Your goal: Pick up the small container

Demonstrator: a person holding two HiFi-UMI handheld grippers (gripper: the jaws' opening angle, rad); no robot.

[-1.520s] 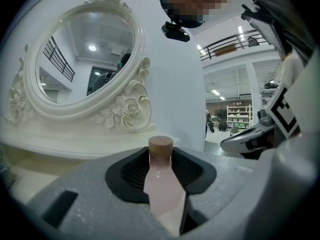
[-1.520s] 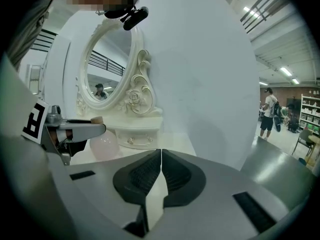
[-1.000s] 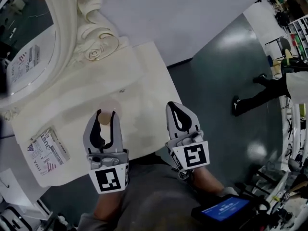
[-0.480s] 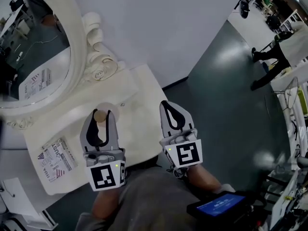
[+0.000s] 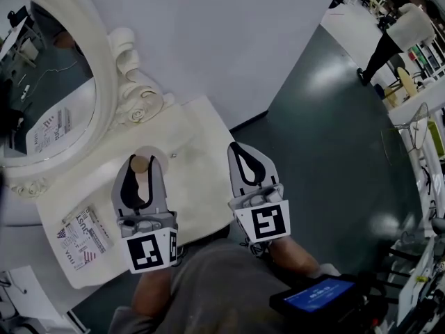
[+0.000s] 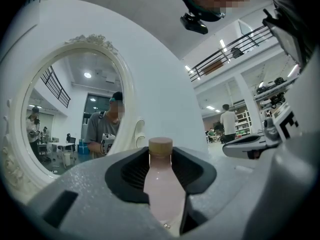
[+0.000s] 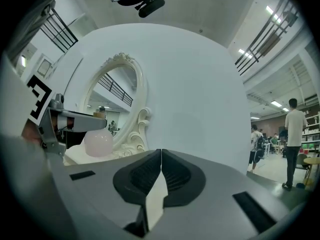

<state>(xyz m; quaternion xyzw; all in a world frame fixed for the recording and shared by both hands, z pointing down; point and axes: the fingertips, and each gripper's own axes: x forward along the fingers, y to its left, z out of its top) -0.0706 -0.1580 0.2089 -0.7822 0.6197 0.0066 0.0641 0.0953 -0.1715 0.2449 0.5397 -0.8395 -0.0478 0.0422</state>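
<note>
Head view, left gripper: jaws partly apart, closed on the small container; tan cap shows between the tips, pale pink body bulging past them.
Head view, right gripper: jaws together, nothing in them; well to the right of the left jaws, both pointing the same way.
Head view, surroundings: cream dresser top under both jaws; ornate mirror ahead and left of the left jaws; printed card lying behind and left of them; dark device with blue screen behind the right gripper.
Left gripper view, jaws: left gripper with pads pressing both sides of the container, at about half width.
Left gripper view, container: upright between the pads, cap sticking up above the jaw tips.
Left gripper view, rest: mirror ahead-left of the jaws; right gripper off to the right.
Right gripper view, jaws: right gripper with pads meeting along one line, empty.
Right gripper view, container: round pink body far left of these jaws, hanging below the left gripper; cannot tell if it clears the dresser top.
Right gripper view, rest: mirror ahead-left; a person standing far right.
</note>
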